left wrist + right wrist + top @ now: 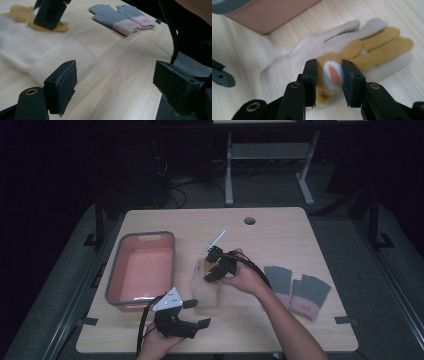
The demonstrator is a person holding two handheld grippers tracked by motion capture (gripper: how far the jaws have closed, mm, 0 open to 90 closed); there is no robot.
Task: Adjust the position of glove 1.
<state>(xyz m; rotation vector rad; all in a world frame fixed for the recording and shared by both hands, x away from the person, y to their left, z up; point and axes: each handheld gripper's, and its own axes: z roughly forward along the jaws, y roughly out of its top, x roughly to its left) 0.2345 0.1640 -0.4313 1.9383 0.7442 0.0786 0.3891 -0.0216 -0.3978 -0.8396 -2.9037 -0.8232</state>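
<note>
A mustard-yellow fuzzy glove [377, 42] with a white and orange patch lies on top of a cream glove [312, 47] in the middle of the table. My right gripper [329, 75] has its jaws closed on the patched end of the mustard glove, and the pads press it from both sides. From above, the right gripper [212, 270] sits over the cream glove [207, 292]. My left gripper [197, 312] rests near the table's front edge. In the left gripper view its jaws [120, 82] stand wide apart over bare wood, just beside the cream glove [37, 55].
A pink bin with a grey rim [145, 235] stands at the left of the table. A pair of grey gloves with pink cuffs [300, 290] lies at the right. A round cable hole [249, 220] is in the far edge.
</note>
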